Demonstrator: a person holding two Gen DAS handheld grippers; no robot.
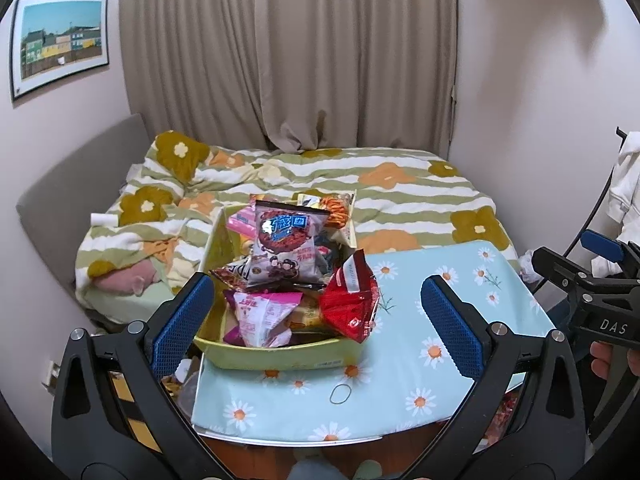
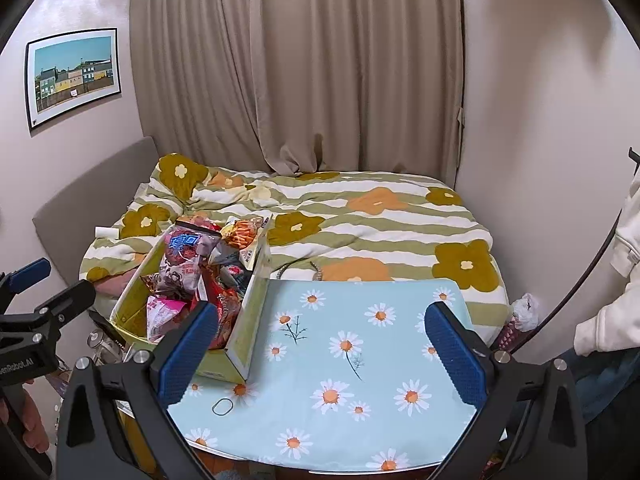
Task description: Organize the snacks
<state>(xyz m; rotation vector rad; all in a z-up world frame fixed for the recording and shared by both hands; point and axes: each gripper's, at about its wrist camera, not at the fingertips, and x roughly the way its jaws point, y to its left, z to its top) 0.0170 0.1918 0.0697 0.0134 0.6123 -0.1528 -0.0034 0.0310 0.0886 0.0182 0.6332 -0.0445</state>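
At 6 o'clock in each wrist view, a hand-held gripper hangs over the bench [image 2: 360,380] with its blue pads wide apart and nothing between them: the left hand-held gripper [image 1: 318,320] faces the box, the right hand-held gripper [image 2: 320,356] faces bare daisy cloth. A small loop [image 1: 340,394] lies on the cloth near the front edge. Just past the left gripper, toward 12 o'clock, a yellow-green box [image 1: 280,354] sits on the bench's left part, heaped with snacks: a pink packet [image 1: 262,318] at the near end, a red packet [image 1: 352,304] leaning over the right wall at 1 o'clock, a grey packet [image 1: 286,246] standing tilted on top, an orange packet [image 1: 336,208] at the far end. Beyond, a bed [image 2: 380,216] with a flowered cover meets beige curtains [image 2: 300,64]; a framed picture [image 2: 74,76] hangs at 10 o'clock.
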